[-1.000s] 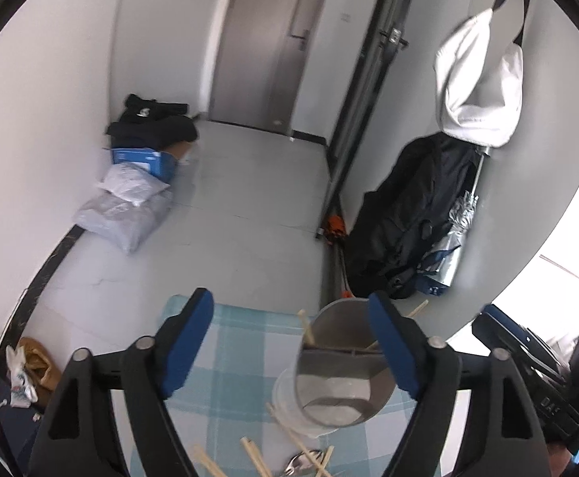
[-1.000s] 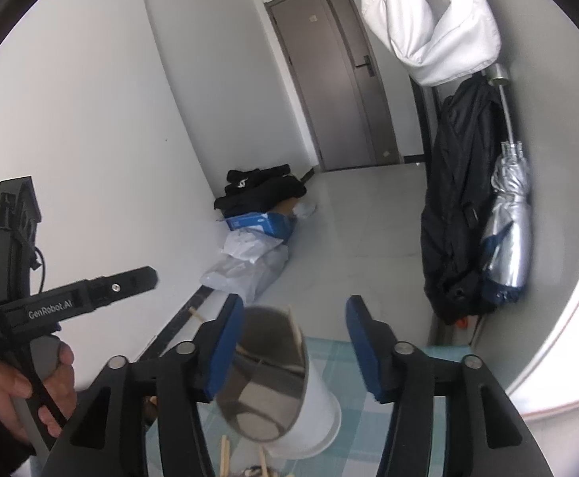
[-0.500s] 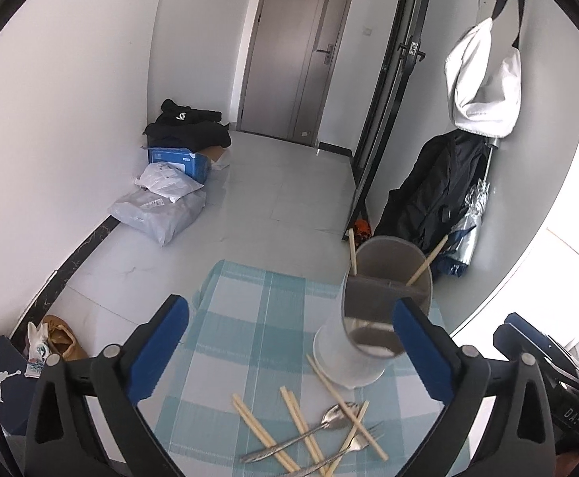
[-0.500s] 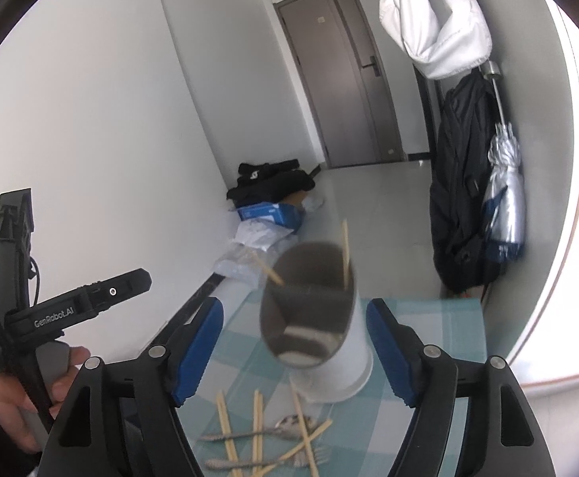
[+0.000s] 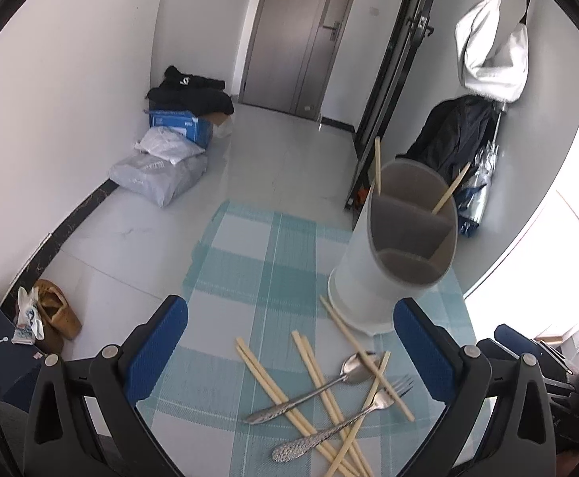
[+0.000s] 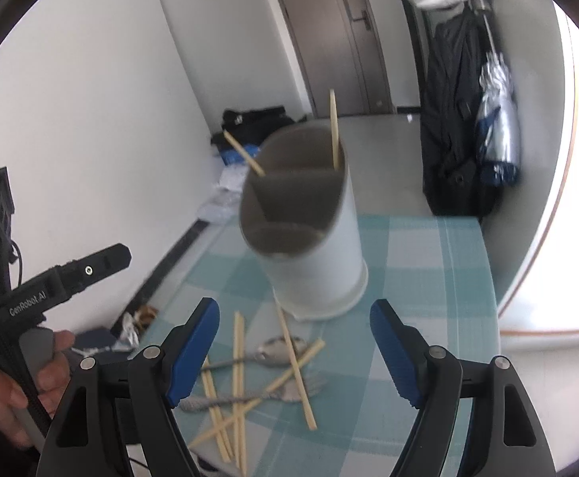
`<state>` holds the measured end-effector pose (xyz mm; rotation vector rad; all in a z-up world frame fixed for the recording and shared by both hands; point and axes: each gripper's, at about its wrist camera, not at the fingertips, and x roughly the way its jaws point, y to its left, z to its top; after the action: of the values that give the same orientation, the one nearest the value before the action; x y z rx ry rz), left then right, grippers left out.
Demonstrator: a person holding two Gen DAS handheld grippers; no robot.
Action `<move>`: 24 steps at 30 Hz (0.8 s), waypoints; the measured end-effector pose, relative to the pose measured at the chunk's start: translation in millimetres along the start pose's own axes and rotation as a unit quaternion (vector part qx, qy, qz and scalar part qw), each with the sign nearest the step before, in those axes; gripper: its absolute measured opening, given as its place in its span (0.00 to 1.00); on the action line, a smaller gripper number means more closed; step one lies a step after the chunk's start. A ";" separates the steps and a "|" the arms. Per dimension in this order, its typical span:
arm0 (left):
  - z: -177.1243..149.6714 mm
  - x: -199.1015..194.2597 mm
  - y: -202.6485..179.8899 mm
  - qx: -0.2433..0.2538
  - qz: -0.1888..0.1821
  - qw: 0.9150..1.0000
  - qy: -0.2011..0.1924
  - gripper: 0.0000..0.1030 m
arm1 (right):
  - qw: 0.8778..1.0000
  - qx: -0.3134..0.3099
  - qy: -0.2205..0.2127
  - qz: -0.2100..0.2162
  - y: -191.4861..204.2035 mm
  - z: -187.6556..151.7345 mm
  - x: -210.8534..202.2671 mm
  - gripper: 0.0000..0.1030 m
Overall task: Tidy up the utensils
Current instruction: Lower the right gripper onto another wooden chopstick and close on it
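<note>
Hovering above the table [image 5: 249,246], the left gripper [image 5: 289,342] has its jaws spread wide with nothing between them; its blue pads [image 5: 158,342] frame the scattered utensils below. The right gripper [image 6: 295,351] is likewise wide apart and holds nothing, poised over the same pile from the other side.

Between and just beyond the jaws lie several loose chopsticks [image 5: 313,373], crossing one another on the teal checked cloth [image 5: 245,278]. A spoon [image 5: 313,389] and a fork [image 5: 345,425] lie among them, both touching or overlapping chopsticks; one chopstick rests across the spoon's bowl.

Just past the pile stands the white utensil holder [image 5: 372,278], upright on the cloth, its grey interior split by dividers into compartments. Two chopsticks [image 5: 377,165] already stand in its far compartment, one near each end, their tips leaning outward above the rim. One loose chopstick on the cloth reaches the holder's base.

In the right wrist view the person's left hand [image 6: 31,373] grips the other tool's handle at the lower left.
</note>
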<state>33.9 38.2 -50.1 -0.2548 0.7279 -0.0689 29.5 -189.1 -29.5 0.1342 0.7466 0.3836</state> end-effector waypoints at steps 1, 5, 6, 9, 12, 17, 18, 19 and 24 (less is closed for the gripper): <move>-3.1 2.4 0.1 0.004 -0.001 1.000 0.003 0.99 | 1.000 0.001 0.007 -0.005 -1.6 -4.0 3.1 0.76; -12.1 9.6 -1.0 0.021 0.006 1.000 0.015 0.99 | 0.999 0.021 0.040 -0.014 -13.2 -18.4 16.1 0.76; -12.2 11.2 0.0 0.021 0.004 1.000 0.018 0.99 | 0.998 0.026 0.051 -0.016 -16.1 -21.8 19.9 0.75; -11.6 14.4 1.0 0.022 0.002 0.999 0.029 0.99 | 0.996 0.040 0.073 -0.018 -23.1 -31.4 27.4 0.71; -10.9 15.1 4.4 0.016 0.008 0.999 0.035 0.99 | 0.994 0.045 0.094 -0.021 -25.8 -39.5 35.7 0.67; -6.5 16.3 18.4 -0.017 0.008 0.999 0.046 0.99 | 0.993 0.016 0.115 -0.023 -16.4 -41.4 49.3 0.57; -5.4 15.9 22.0 -0.024 0.006 0.999 0.046 0.99 | 0.993 0.005 0.117 -0.021 -12.1 -39.5 53.2 0.54; -4.7 15.9 24.2 -0.028 0.007 0.998 0.047 0.99 | 0.993 -0.003 0.119 -0.020 -9.1 -37.7 56.8 0.52; -2.1 17.8 34.6 -0.040 0.013 0.998 0.048 0.99 | 0.988 -0.051 0.142 -0.014 10.3 -32.0 84.1 0.33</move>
<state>44.9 68.5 -71.9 -0.3197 0.8294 -0.0278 60.8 -147.7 -103.6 -0.0287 1.0066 0.4182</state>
